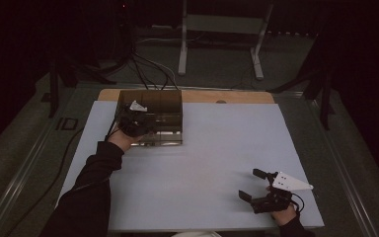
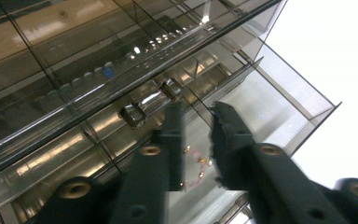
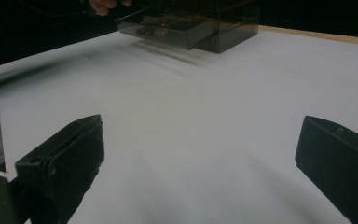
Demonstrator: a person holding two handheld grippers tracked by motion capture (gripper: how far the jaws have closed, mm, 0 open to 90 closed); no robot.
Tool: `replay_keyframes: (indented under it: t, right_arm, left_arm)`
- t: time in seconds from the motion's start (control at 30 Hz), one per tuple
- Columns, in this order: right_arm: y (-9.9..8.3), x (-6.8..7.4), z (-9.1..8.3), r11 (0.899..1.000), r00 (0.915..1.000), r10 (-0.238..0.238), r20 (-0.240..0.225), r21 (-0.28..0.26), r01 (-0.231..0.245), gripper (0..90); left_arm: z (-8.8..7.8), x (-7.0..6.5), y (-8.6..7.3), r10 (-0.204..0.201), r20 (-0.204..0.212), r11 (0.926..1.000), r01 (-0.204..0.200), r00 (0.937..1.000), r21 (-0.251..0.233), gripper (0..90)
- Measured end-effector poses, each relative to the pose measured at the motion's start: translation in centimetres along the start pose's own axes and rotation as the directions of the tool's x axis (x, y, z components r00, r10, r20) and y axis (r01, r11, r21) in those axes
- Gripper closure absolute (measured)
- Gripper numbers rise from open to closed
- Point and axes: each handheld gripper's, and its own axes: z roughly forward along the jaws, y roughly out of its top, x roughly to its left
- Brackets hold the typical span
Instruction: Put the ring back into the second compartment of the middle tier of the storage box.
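Left gripper [image 2: 196,135], jaws slightly parted, empty, over open drawer [image 2: 242,116] of smoky clear-plastic drawer box [image 1: 150,118] at eleven o'clock. Best lowered straight onto small pink item [image 2: 196,168] inside. Right gripper [image 3: 200,163] wide open, empty, at five o'clock.

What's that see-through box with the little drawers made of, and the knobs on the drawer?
The drawer box looks like smoke-tinted clear plastic, probably acrylic: you see through its walls and they throw glossy reflections. The drawer knobs look like shiny chrome-like metal or plated plastic; their mirror-like highlights leave that open.

I count one smoky clear drawer box [image 1: 158,116] on my worktop [image 1: 202,163], upper left of the frame, and my two grippers: left gripper [image 2: 196,135], right gripper [image 1: 253,183].
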Motion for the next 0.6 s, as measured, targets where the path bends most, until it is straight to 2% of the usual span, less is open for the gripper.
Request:
replay_keyframes:
  t: [0.03,0.07,0.2,0.5,0.6]
  right_arm:
    - [0.0,0.0,0.0,1.000,1.0000,0.000,0.000,0.000,0.000,1.0]
    - [0.0,0.0,0.0,1.000,1.0000,0.000,0.000,0.002,0.000,1.0]
    - [0.0,0.0,0.0,1.000,1.0000,0.001,0.000,-0.001,-0.001,1.0]
    - [0.0,0.0,0.0,1.000,1.0000,0.001,-0.002,0.002,-0.001,1.0]
    - [0.0,0.0,0.0,1.000,1.0000,0.000,-0.003,0.000,0.000,1.0]
  left_arm:
    - [-0.1,0.0,0.1,0.003,-0.008,1.0000,-0.003,1.0000,-0.002,68.5]
    - [-0.2,-0.1,0.1,0.002,-0.011,1.0000,-0.002,0.9999,-0.003,61.8]
    - [-0.4,-0.2,0.1,0.007,-0.004,1.0000,-0.007,1.0000,-0.006,53.9]
    - [-1.4,-0.9,0.4,0.007,0.020,0.9994,-0.006,0.9998,-0.033,39.3]
    - [-1.6,-1.0,0.5,0.008,0.036,0.9995,-0.007,0.9993,-0.032,30.5]
